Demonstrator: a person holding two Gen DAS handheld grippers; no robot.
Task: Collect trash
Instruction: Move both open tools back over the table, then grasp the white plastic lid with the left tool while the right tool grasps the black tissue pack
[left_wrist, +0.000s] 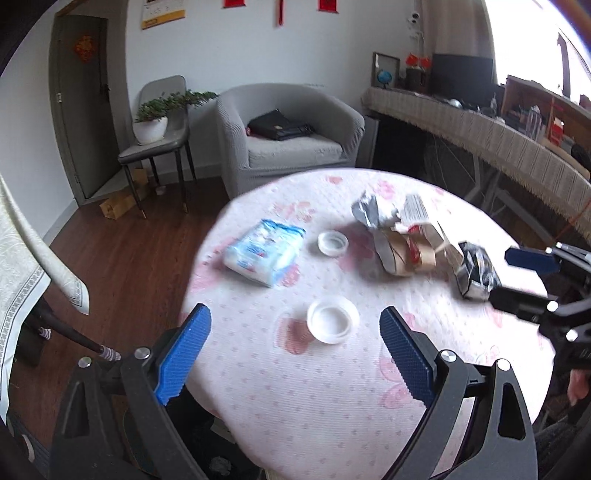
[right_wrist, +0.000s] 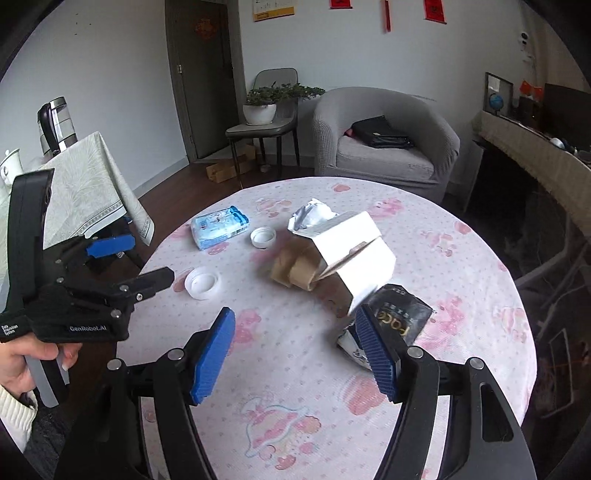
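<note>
On the round bench (right_wrist: 314, 387), near to far: a white cap (left_wrist: 332, 320) lies between the left gripper (left_wrist: 295, 347) and its wide fingers, untouched; the right gripper (right_wrist: 295, 354) is wide too, a black wrapper (right_wrist: 402, 317) beside its right finger. Beyond lie a white carton (right_wrist: 354, 251), a second cap (right_wrist: 263, 236) and a tissue pack (right_wrist: 218, 225).

I am looking into a home living room. I see a soft grey armchair (right_wrist: 384, 140), a green plant in a white pot (right_wrist: 260, 107), a round table with a pink flowered cloth (right_wrist: 295, 406), and a dark wooden floor (left_wrist: 122, 258).
</note>
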